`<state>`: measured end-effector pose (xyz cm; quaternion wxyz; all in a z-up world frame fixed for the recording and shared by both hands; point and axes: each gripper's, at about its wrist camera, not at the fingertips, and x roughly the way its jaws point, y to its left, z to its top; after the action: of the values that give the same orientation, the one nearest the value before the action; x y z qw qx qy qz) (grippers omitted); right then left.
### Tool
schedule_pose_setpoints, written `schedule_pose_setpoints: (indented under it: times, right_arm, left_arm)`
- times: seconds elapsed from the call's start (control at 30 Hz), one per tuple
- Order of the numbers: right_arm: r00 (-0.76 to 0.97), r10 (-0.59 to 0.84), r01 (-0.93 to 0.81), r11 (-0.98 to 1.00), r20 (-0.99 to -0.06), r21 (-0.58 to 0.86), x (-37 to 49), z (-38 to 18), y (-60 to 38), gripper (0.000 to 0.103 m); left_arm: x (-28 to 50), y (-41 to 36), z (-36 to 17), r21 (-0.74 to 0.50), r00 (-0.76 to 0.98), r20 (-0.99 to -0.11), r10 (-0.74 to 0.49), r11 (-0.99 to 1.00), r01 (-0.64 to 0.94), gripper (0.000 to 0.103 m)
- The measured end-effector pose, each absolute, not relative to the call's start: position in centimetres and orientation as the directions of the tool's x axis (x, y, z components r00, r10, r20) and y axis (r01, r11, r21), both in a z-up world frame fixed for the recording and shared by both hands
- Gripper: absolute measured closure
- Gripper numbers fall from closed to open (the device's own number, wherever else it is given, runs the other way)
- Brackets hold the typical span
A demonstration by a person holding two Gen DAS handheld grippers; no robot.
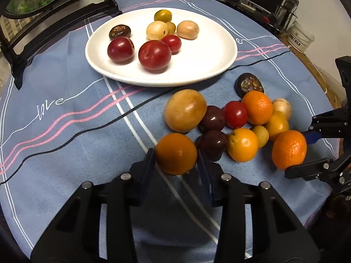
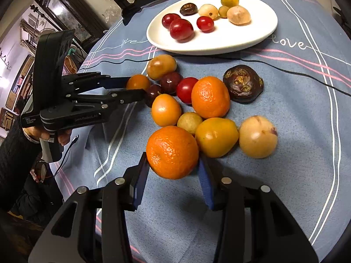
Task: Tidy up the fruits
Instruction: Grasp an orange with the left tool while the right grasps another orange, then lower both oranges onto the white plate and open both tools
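While the white plate (image 1: 197,70) sits toward the far side of the blue tablecloth (image 1: 65,131) with bare cloth all around its rim, the loose fruits lie bunched on the near side, touching one another, so the only free room is the open cloth to the left of the heap in the left wrist view. The left gripper (image 1: 176,162) is pinching a smooth orange fruit (image 1: 176,153) at the near left edge of the heap, one pad against each flank. The right gripper (image 2: 173,168) is clamped the same way on a dimpled mandarin (image 2: 172,152) at the heap's near right edge, hard against a yellow fruit (image 2: 216,137).

Both held fruits are close to round, with no clear long axis; which way their stem ends face cannot be made out. The brown-yellow fruit (image 1: 185,110) behind the left gripper is oval, its long axis slanting up to the right in that view.

Two dark plums (image 1: 211,145) are partly hidden behind the held orange fruit and the left finger. A small greenish fruit on the plate is mostly covered by its neighbours. A sleeve (image 2: 15,151) and hand show only at the left edge of the right wrist view, cut off by the lens
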<state>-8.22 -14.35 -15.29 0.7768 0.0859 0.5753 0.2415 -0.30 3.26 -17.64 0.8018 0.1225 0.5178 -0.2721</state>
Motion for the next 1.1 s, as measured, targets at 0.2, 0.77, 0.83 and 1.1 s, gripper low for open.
schedule_pose_setpoints:
  times: [0.2, 0.77, 0.83, 1.1]
  right_arm:
    - [0.244, 0.472, -0.291, 0.869, -0.847, 0.400, -8.5, -14.5, -14.4, 0.059]
    - [0.301, 0.473, -0.359, 0.861, -0.828, 0.361, -9.2, -11.9, -14.5, 0.059]
    - [0.339, 0.472, -0.371, 0.862, -0.814, 0.345, -8.4, -10.2, -14.9, 0.059]
    - [0.516, 0.451, -0.403, 0.878, -0.728, 0.258, -3.6, -2.6, -16.2, 0.059]
  left_arm:
    - [-0.4, 4.6, -16.1, -0.027, 0.372, -0.897, -0.239, 0.869, 0.493, 0.063]
    - [-2.7, 4.6, -9.7, -0.037, 0.501, -0.830, -0.245, 0.921, 0.389, 0.063]
    - [-2.4, 4.1, -8.5, -0.031, 0.524, -0.816, -0.246, 0.923, 0.385, 0.063]
    - [0.1, 1.4, -3.8, -0.024, 0.589, -0.766, -0.257, 0.928, 0.372, 0.063]
